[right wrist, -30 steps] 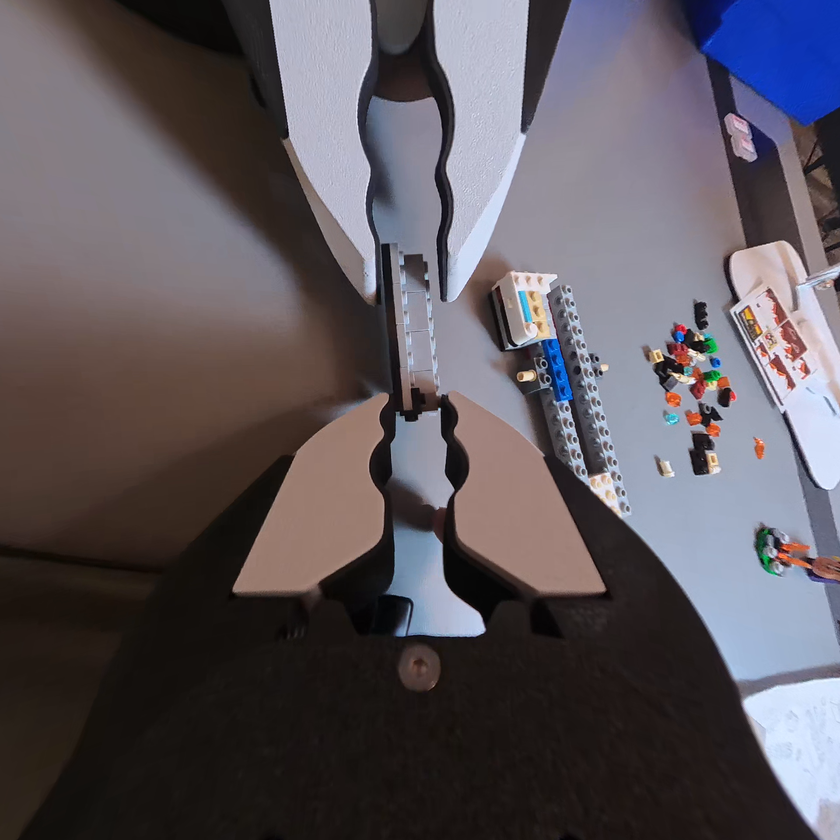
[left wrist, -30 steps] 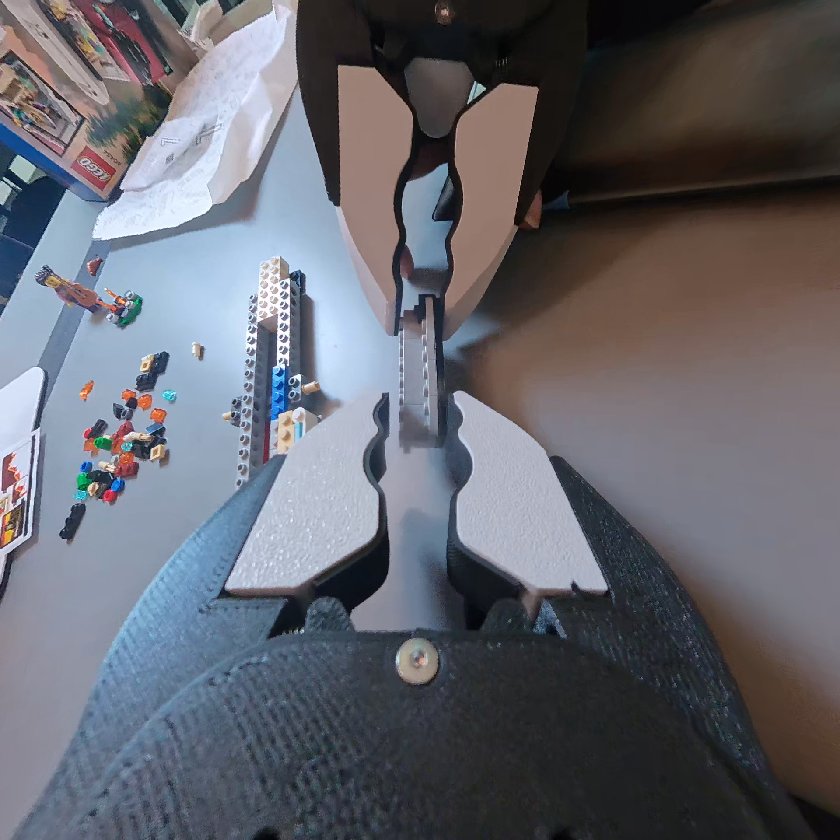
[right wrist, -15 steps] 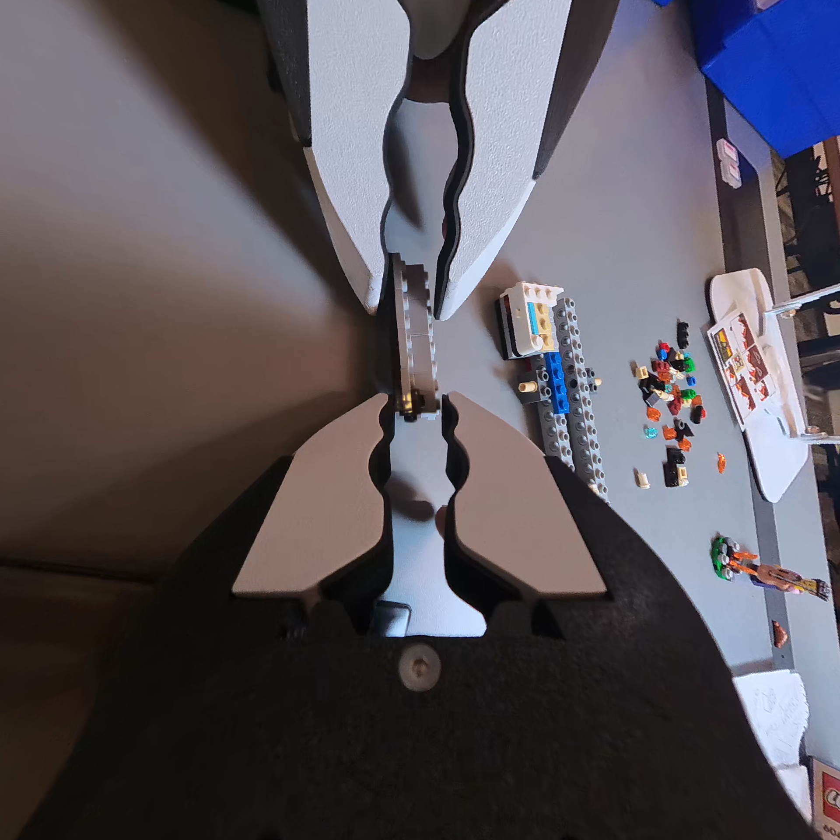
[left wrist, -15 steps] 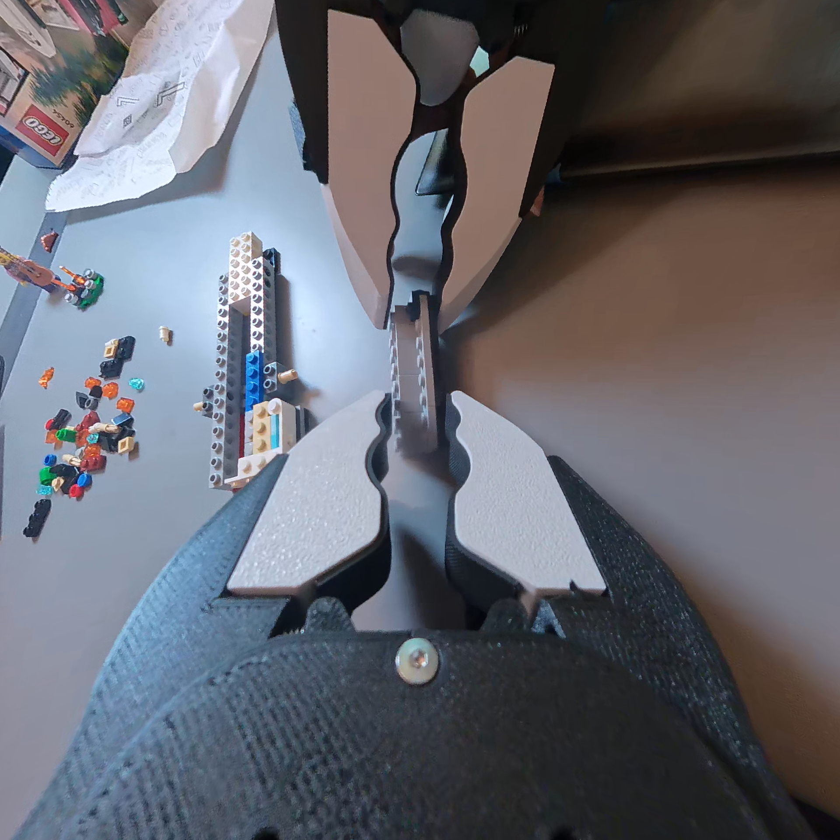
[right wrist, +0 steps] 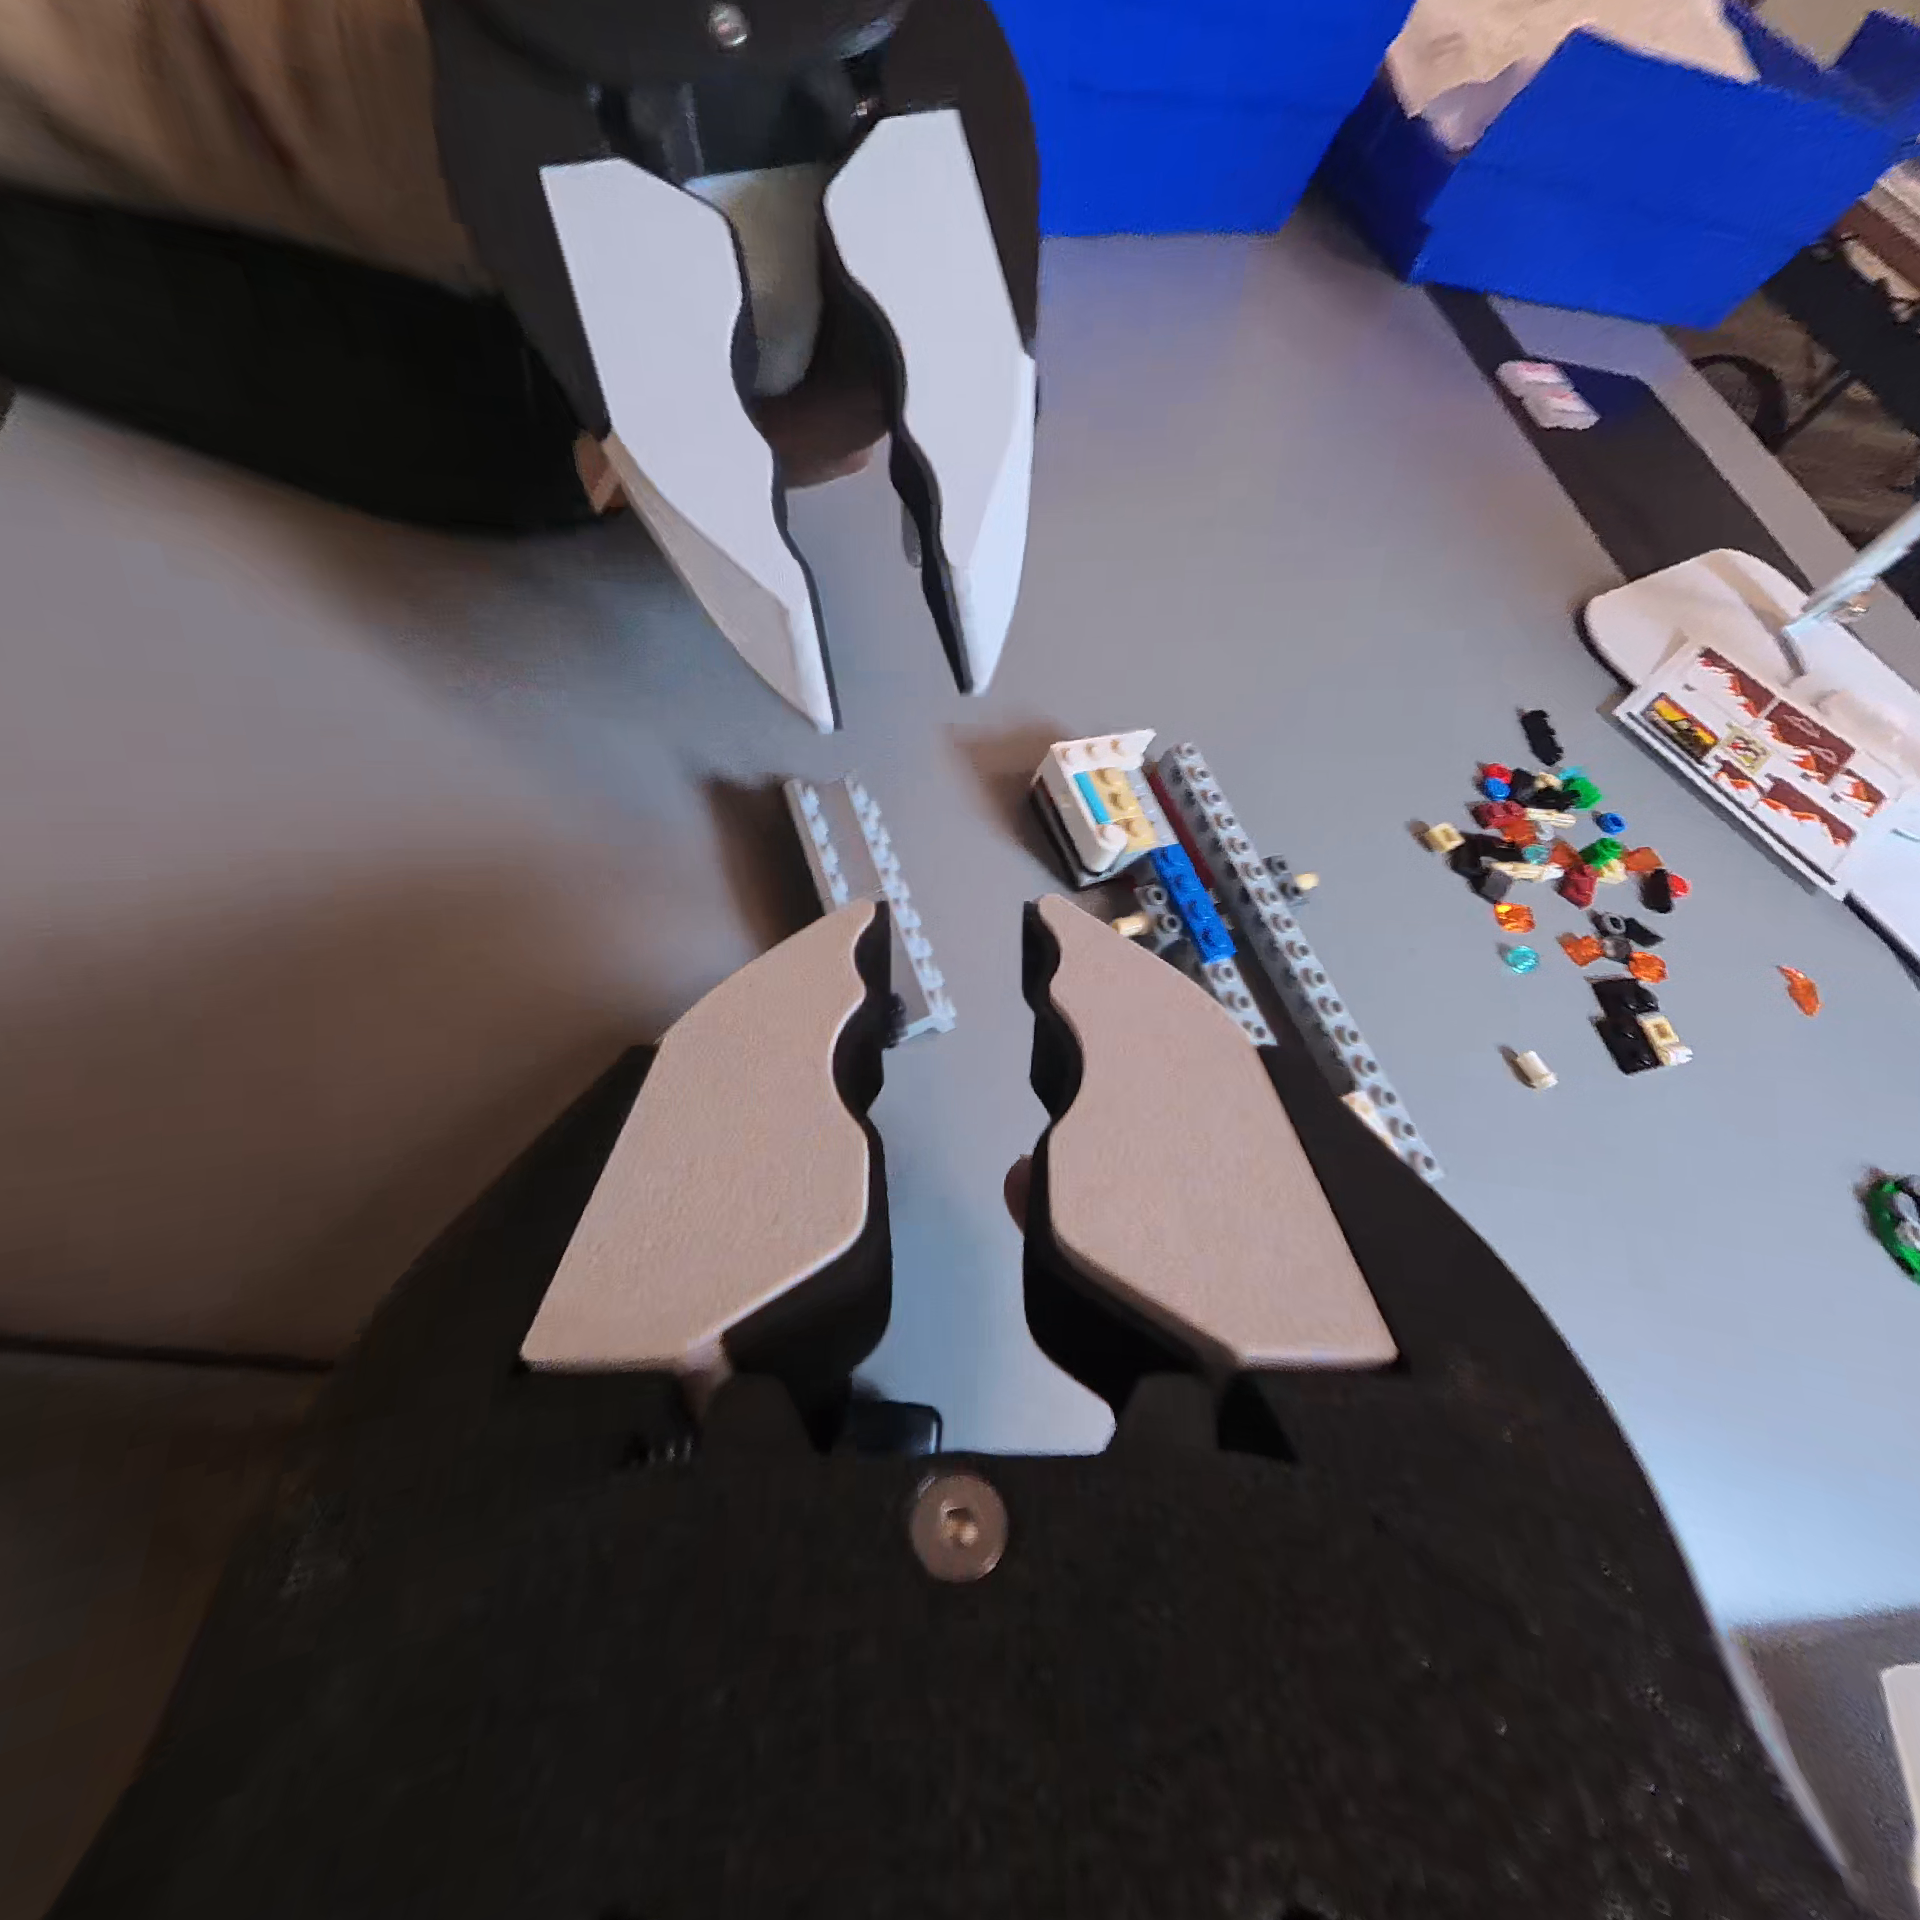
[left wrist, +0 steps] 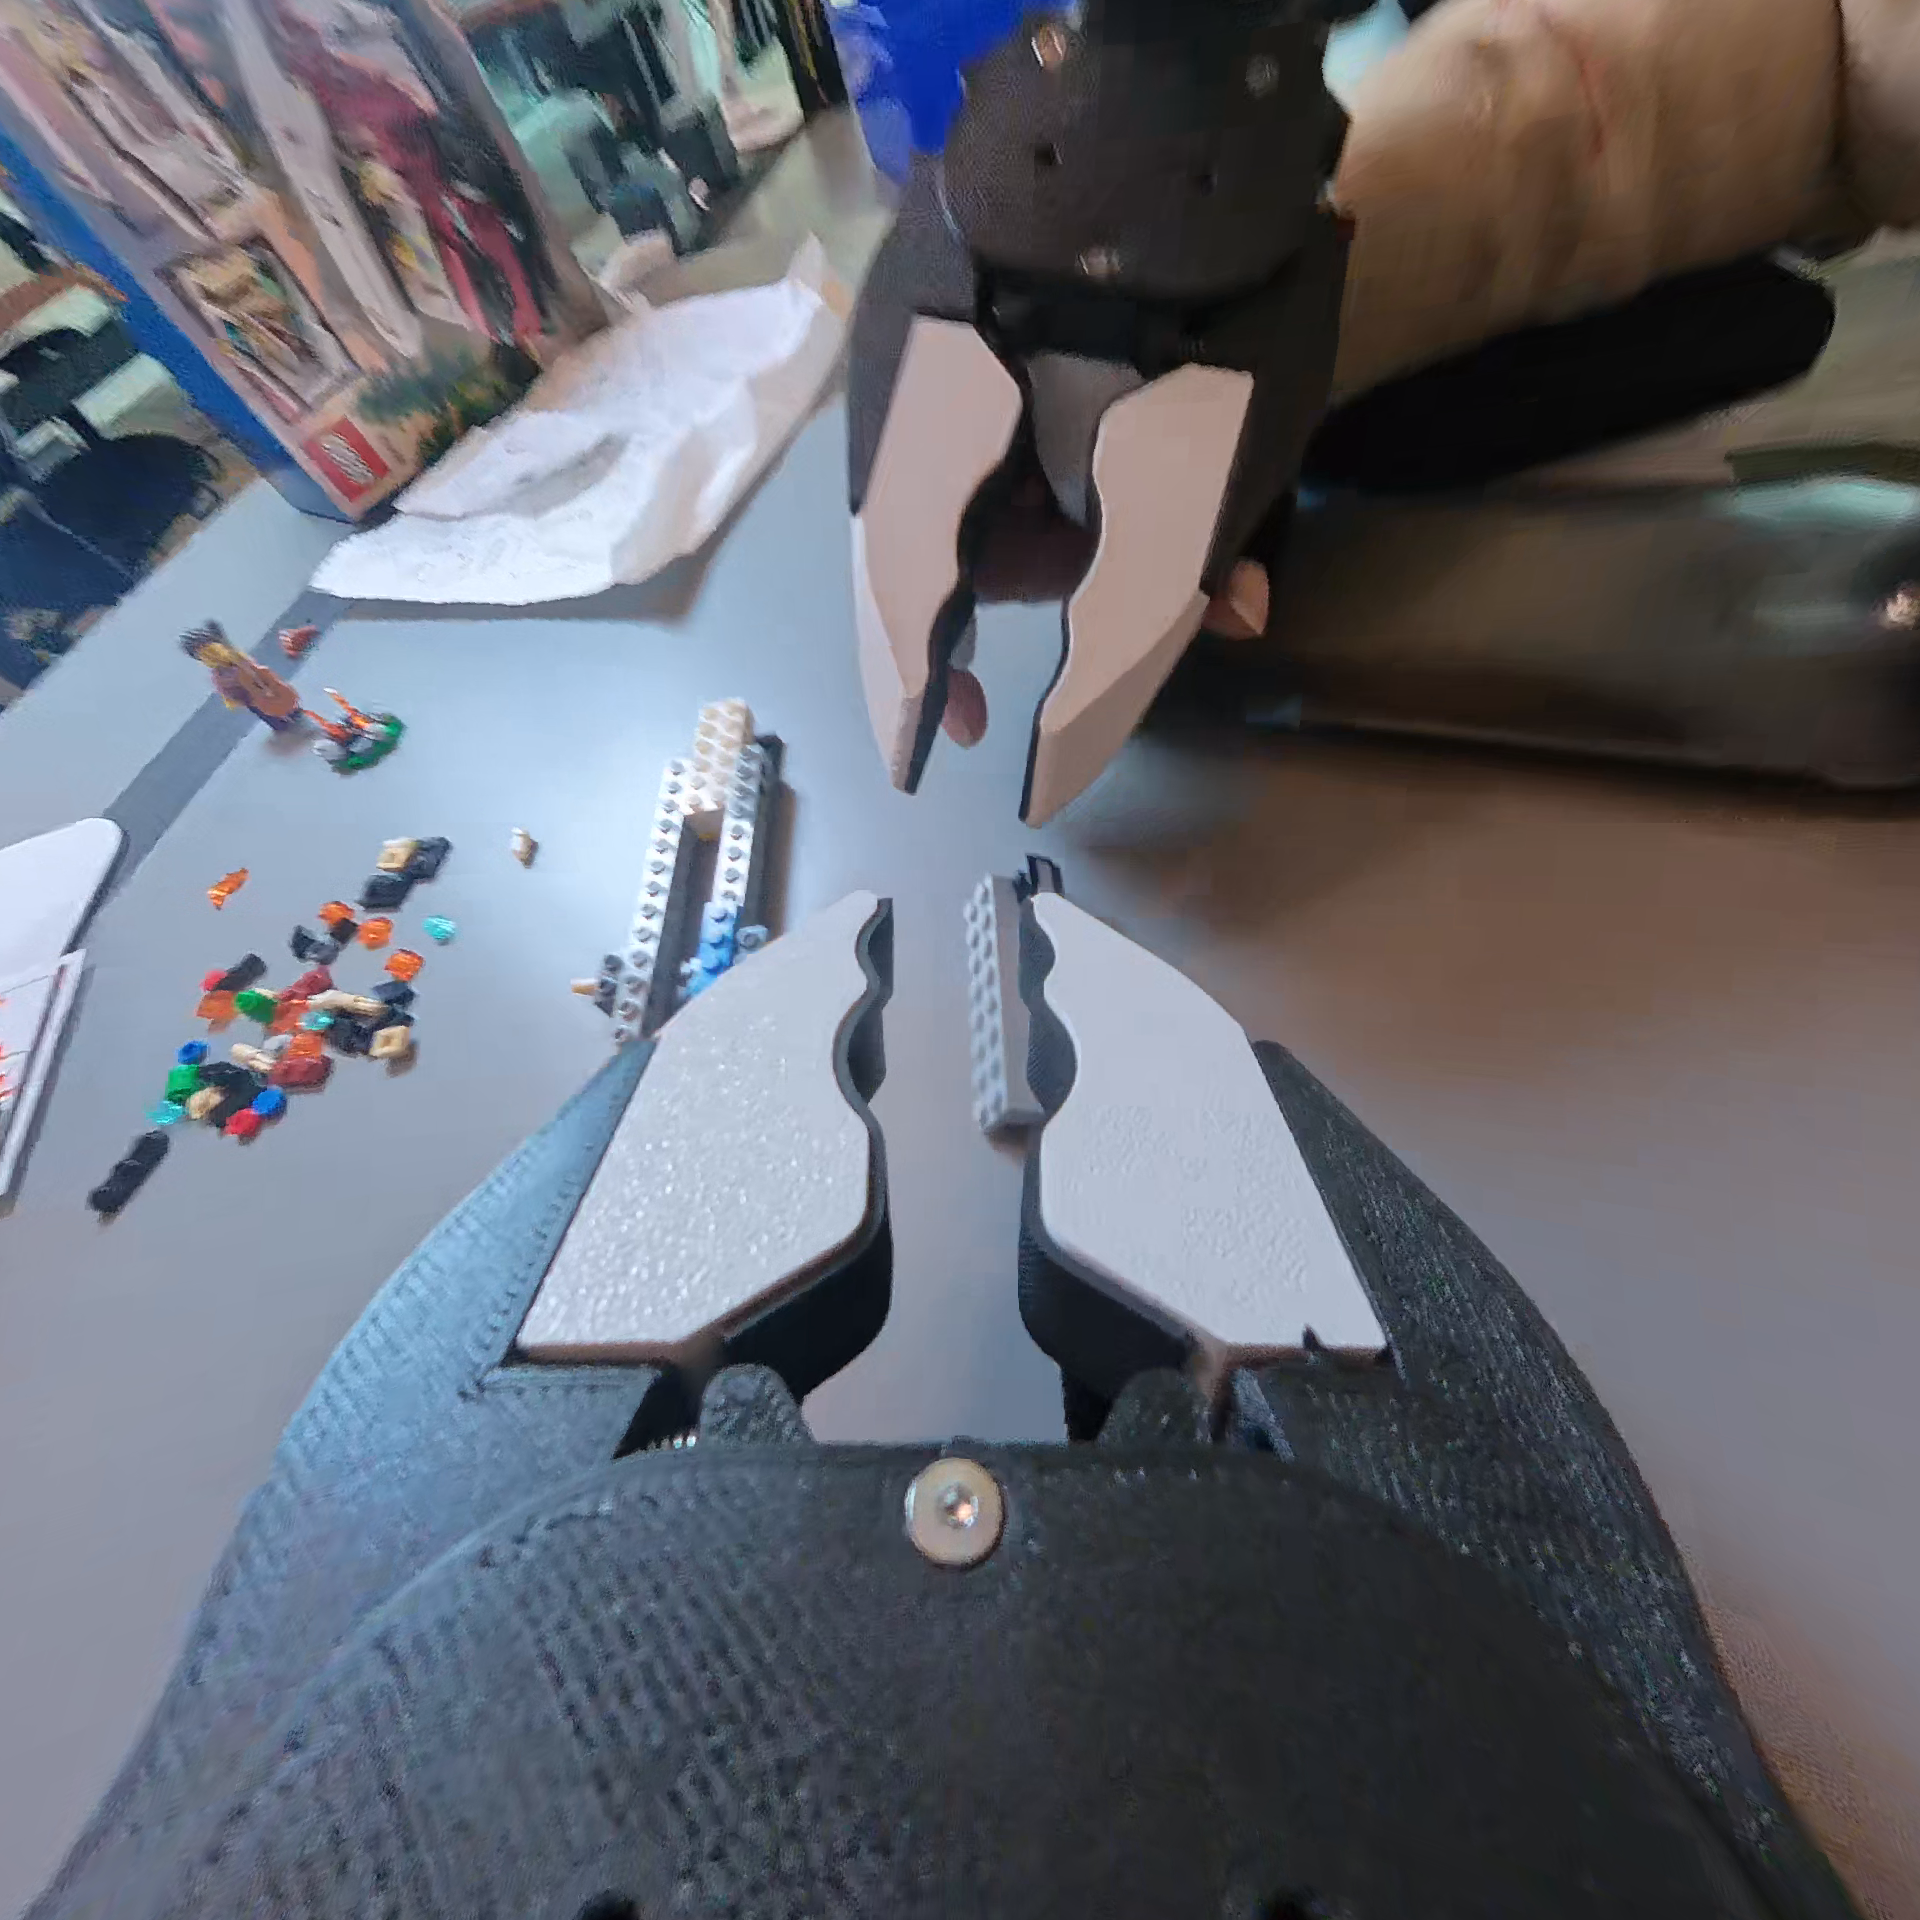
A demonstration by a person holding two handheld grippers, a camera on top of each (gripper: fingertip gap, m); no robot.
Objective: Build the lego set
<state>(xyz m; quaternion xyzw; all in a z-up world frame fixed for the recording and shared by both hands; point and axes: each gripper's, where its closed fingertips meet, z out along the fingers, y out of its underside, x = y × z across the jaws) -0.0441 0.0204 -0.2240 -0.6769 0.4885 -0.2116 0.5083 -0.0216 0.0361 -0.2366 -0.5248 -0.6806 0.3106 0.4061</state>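
Grey studded Lego strip (left wrist: 995, 1013) lies on the bench (left wrist: 623, 665) between two facing, empty grippers (both spread open); its long axis runs gripper-to-gripper; left gripper (left wrist: 961, 909) nearer, right gripper (right wrist: 956, 914) just beside its end.

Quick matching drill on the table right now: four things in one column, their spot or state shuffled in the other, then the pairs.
Things:
1. grey studded plate
2. long grey build
3. loose small pieces
4. right gripper

States:
A. scattered pile beyond the long build, near the sticker sheet
B. open, holding nothing
C. lying on the table between the two grippers, in neither grip
D. on the table, carrying blue bricks and a white block at one end

Pairs: 1-C, 2-D, 3-A, 4-B
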